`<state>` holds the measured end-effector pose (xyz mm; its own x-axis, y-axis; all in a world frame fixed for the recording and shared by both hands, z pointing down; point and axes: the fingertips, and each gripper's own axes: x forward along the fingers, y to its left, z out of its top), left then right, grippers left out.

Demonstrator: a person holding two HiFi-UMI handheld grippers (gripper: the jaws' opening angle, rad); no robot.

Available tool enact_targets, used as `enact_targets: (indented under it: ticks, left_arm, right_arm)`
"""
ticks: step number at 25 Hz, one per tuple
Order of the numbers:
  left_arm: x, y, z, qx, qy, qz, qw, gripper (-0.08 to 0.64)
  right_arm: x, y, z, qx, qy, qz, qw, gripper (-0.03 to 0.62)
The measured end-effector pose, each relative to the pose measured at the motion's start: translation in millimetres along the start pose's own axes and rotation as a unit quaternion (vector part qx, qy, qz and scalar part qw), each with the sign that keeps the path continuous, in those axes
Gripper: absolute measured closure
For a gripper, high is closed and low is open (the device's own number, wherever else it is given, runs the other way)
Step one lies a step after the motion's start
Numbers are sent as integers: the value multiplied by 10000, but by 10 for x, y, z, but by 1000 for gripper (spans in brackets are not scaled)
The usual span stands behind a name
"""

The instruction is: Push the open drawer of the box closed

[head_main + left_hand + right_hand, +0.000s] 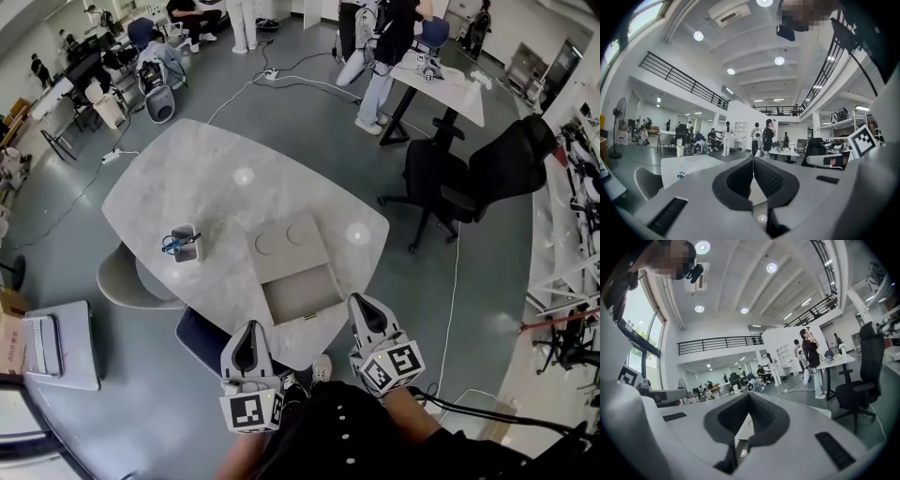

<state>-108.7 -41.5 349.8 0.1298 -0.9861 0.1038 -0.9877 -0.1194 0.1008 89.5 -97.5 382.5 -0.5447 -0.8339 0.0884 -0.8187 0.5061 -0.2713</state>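
1. Room: an open hall with a grey floor. A pale marble-pattern table (206, 178) stands at its centre, and people sit and stand far off around it.
2. Box (286, 246): beige and flat-topped, with two round recesses in its lid. It rests on the near part of the table.
3. Drawer (302, 298): drawn out of the box's near face toward the person. It stands open with its pale inside showing.
4. Left gripper (248, 336): near-left of the box, over the table's edge and apart from the drawer. Its jaws are pressed together, tips meeting, gripping nothing.
5. Right gripper (362, 307): near-right of the box, its tip just beside the drawer's right front corner. Whether they touch cannot be told. Its jaws are likewise pressed together on nothing.
6. Holder (184, 246): a small grey cup with blue-handled scissors, left of the box and well apart from it.
7. Black office chair (469, 178): right of the box, off the table.
8. Pale chair (122, 278): left of the box, at the table's edge.
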Motion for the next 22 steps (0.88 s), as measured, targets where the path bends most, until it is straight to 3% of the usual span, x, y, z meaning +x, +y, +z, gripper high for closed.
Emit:
enact_targets:
  ticks: [5, 11, 17, 22]
  left_arm:
    - [-24, 24, -127, -11, 162, -59, 9999, 543]
    - [-11, 16, -390, -80, 473, -57, 9988, 543]
    - [61, -16, -833, -210, 843, -81, 9962, 543]
    - [94, -40, -1180, -316, 1095, -69, 9935, 543]
  right_arm:
    - [73, -29, -253, 358, 170, -6, 9992, 595]
    - [206, -128, -899, 797, 789, -87, 9937, 595]
    - [338, -132, -1802, 318, 1667, -93, 9854, 594]
    - [365, -187, -2438, 351, 2300, -300, 9721, 594]
